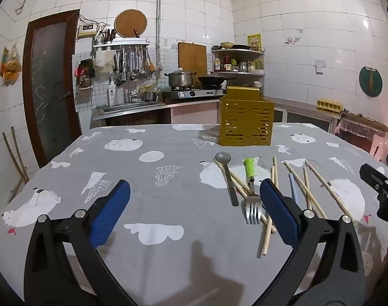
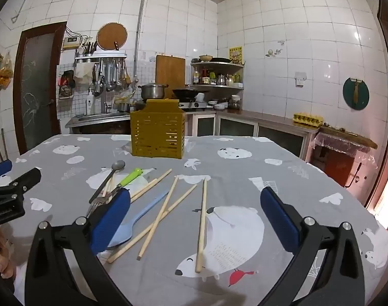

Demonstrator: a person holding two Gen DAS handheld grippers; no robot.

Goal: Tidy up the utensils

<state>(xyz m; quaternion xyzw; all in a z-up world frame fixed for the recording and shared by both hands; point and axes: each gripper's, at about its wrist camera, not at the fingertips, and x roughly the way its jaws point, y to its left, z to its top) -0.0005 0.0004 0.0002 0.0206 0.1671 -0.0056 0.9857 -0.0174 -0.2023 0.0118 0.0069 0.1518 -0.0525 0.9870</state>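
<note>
A: Where do the utensils sit?

B: Loose in a heap on the grey tablecloth (image 2: 245, 178), in front of the yellow holder (image 2: 158, 137). That slotted box stands upright farther back on the table, well apart from the heap, and I'd judge it is where everything is meant to end up.

A: And the grippers?

B: Both spread wide with nothing between the jaws. The left gripper (image 1: 194, 209) hovers over bare cloth just left of the heap; the right gripper (image 2: 195, 214) hangs above the chopsticks (image 2: 201, 224), not touching them. Both tilt slightly downward, likely so each can take a piece.

A: What's in the heap?

B: A grey spoon (image 1: 227, 176) with a round bowl and thin dark handle, a metal fork (image 1: 252, 209) with a bright green plastic handle, a pale blue plastic spoon (image 2: 140, 216), and several plain wooden chopsticks lying crossed over each other.

A: Anything awkward?

B: The chopsticks are thin, smooth and overlapping, so I'd expect them to roll or drag neighbours. The ribbed blue pads (image 2: 112, 219) should help with grip.
</note>
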